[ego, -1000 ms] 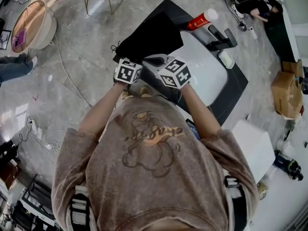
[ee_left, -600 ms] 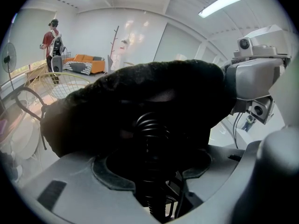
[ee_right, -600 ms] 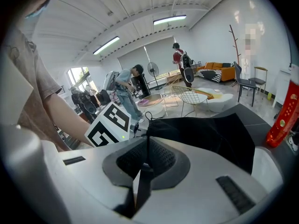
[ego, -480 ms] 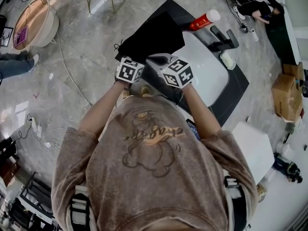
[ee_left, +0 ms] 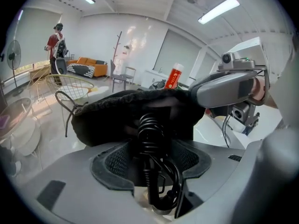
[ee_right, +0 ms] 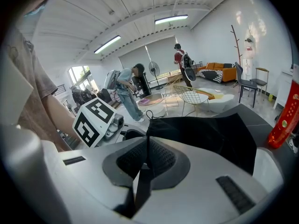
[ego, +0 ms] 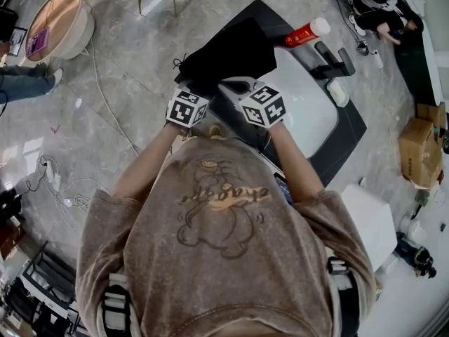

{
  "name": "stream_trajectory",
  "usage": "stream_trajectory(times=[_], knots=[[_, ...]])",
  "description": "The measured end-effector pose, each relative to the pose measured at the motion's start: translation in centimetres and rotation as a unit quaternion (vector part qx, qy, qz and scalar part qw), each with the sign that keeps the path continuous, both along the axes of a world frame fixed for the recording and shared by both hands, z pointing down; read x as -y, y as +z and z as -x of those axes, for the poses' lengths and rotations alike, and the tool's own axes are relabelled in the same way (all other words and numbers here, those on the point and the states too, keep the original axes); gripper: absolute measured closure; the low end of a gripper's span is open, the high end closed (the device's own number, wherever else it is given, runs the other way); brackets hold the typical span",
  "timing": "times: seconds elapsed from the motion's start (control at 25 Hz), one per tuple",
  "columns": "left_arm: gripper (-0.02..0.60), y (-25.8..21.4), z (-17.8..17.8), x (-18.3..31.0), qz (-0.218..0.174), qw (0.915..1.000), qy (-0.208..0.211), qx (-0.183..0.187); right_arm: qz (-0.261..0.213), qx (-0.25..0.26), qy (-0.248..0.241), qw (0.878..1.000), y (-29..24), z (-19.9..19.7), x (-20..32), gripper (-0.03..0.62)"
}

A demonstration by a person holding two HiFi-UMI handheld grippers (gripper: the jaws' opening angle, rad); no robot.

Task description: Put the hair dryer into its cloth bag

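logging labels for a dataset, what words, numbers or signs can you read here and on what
No text can be read for certain.
Red tube: pale print, too blurred to read.
Shirt: lettering across a cartoon print, too blurred to read.
Marker cubes: black-and-white square patterns, not words.

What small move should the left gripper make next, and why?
Probably push the coiled cord forward into the cloth bag. The left gripper has the cord between its jaws, right before the bag, while the right gripper pinches the bag's edge.
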State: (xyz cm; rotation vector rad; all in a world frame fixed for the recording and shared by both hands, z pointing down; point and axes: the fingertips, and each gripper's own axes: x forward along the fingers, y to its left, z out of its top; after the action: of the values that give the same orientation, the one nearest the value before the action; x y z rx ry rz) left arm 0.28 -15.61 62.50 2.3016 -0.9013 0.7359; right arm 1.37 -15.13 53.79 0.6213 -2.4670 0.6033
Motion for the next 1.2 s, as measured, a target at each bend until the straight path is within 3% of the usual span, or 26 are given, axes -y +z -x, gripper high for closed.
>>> stream_trajectory(times=[0.32,0.88,1.08,1.2], knots=[[0.318,0.2,1.2,-1.2,-0.003,0.9997,-0.024,-0.006,0.003,0.003,-0.004,1.0,0.4,0.3,-0.2,0.576],[0.293,1.3,1.9,-3.4,0.004,0.9997,-0.024,-0.002,0.005,-0.001,-0.006,1.0,0.6,0.1,-0.5,0.576],[0.312,1.9,1.5,-3.5,0.021,0.9997,-0.014,-0.005,0.004,-0.003,-0.008,1.0,0.6,0.3,-0.6,0.576],[0.361,2.1,1.3,-3.8,0.032,0.9993,-0.02,-0.008,0.004,-0.005,-0.009,1.0,0.7,0.4,-0.8,0.576]])
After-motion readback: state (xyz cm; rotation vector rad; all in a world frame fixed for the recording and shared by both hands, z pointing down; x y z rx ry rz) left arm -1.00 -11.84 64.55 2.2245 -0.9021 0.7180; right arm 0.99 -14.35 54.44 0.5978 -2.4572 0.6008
